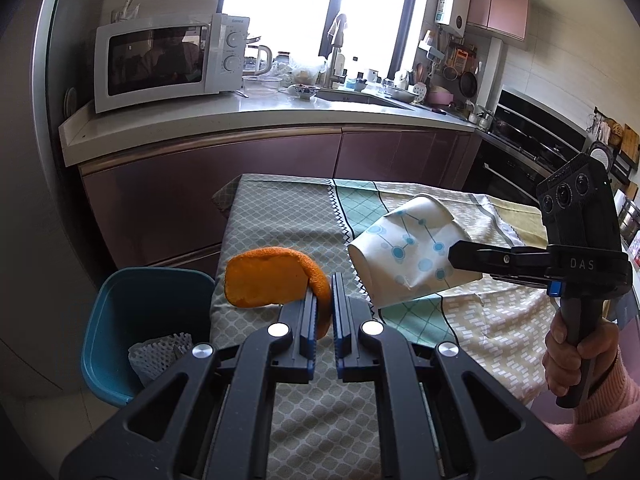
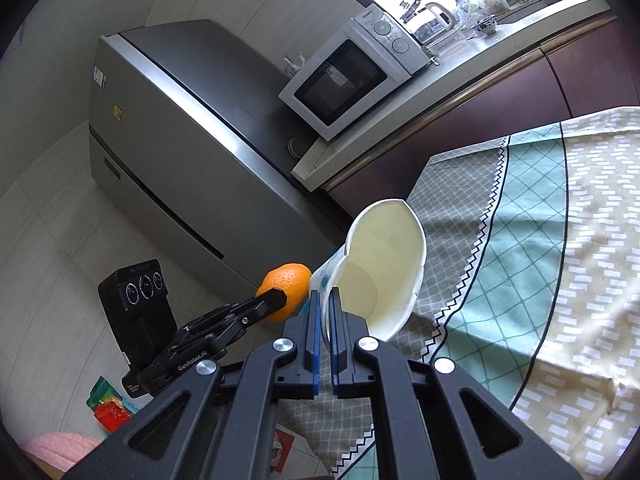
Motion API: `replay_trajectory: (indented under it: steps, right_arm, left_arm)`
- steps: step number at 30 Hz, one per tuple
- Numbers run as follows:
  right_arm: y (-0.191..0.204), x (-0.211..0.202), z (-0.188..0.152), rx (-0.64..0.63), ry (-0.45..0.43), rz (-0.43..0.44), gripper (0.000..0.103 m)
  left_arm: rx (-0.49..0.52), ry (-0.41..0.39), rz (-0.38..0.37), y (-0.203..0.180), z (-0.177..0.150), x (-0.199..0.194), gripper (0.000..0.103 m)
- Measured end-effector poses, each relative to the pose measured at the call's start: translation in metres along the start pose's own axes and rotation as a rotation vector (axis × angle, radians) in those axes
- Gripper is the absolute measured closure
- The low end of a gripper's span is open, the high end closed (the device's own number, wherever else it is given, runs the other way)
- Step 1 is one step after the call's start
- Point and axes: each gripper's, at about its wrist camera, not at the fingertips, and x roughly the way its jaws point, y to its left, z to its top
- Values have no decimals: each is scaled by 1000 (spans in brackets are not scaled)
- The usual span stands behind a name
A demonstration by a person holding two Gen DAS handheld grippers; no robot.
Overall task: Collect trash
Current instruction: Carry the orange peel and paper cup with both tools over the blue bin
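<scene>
Orange peel sits clamped in our left gripper, above the blue bin to its left; our right gripper pinches the crushed paper cup's rim over the table

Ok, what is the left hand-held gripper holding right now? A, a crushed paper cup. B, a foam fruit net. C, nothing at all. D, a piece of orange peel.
D: the left hand-held gripper is shut on the orange peel, while the crushed paper cup sits in the right hand-held gripper and the foam fruit net lies in the blue bin.
</scene>
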Motion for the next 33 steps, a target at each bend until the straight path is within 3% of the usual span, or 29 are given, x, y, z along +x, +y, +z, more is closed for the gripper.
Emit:
replay_trajectory:
  steps: [33]
  right_arm:
    - [21, 60, 5, -39, 111, 66, 100]
  left_arm:
    - [-67, -40, 149, 64, 2, -32, 96]
